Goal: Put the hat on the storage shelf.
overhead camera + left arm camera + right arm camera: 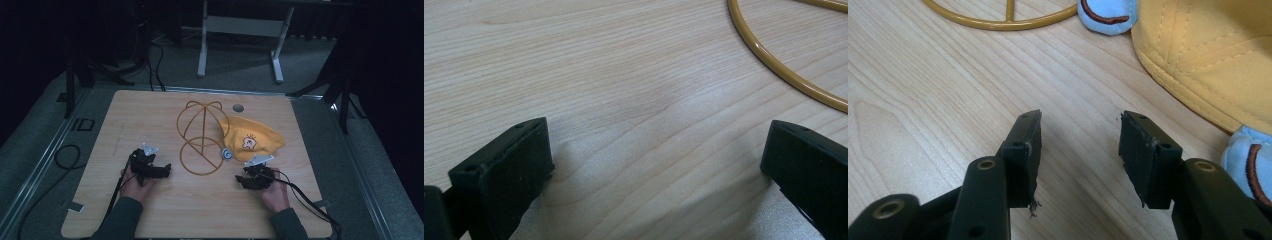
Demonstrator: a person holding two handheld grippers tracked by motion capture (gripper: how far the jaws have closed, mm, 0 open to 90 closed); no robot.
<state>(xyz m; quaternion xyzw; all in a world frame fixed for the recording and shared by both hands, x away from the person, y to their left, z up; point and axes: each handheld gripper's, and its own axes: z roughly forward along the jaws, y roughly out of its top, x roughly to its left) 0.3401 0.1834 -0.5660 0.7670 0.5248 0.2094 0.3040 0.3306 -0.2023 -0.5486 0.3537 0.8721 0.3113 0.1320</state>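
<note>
Right gripper (1080, 145) fingers apart beside yellow cap (1208, 55), left gripper (659, 165) fingers apart near wire stand (774, 65).

The high view was dim and grainy, the room around the desk (150, 210) nearly black. Both gripper views were brighter and evenly lit. Soft shadows pooled on the wood beneath the left claw (659, 165), with a pale sheen ahead of it. The right claw (1080, 150) looked sharp.
</note>
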